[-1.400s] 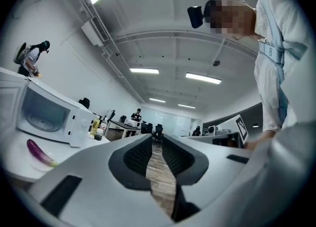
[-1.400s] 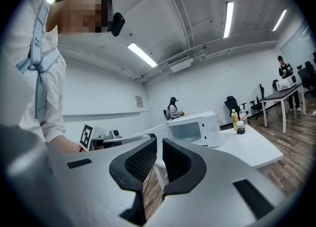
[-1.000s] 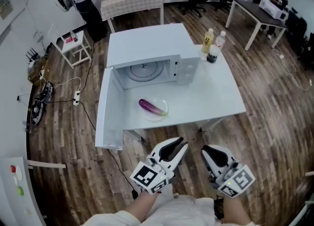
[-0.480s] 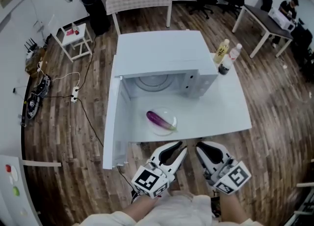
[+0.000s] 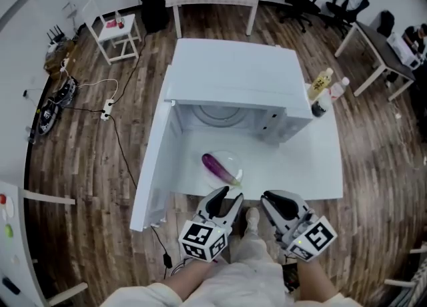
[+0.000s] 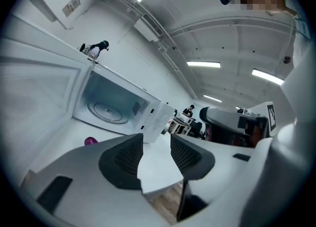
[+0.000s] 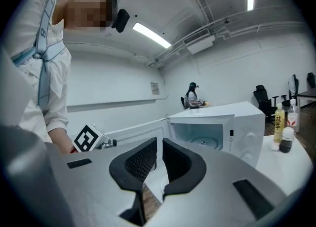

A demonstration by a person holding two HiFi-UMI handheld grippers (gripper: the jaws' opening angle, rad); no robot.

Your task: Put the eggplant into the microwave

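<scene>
A purple eggplant (image 5: pixel 220 169) lies on a clear glass plate (image 5: pixel 230 161) on the white table (image 5: pixel 303 162), in front of the white microwave (image 5: pixel 233 89). Its door (image 5: pixel 152 165) hangs wide open to the left and the turntable shows inside. In the left gripper view, the eggplant (image 6: pixel 90 141) peeks over the left jaw below the microwave (image 6: pixel 111 107). My left gripper (image 5: pixel 224 200) sits at the table's front edge just short of the plate, its jaws opening with nothing between them. Beside it, my right gripper (image 5: pixel 272 201) shows only a narrow slit between its pads, empty.
Two drink bottles (image 5: pixel 321 92) and a small dark jar stand on the table right of the microwave. Cables and a power strip (image 5: pixel 107 107) lie on the wooden floor to the left. Other tables, office chairs and people fill the far end of the room.
Both grippers have come forward from over the floor to the table's front edge, close to the plate. The left jaws have spread wider. The eggplant has not moved.
</scene>
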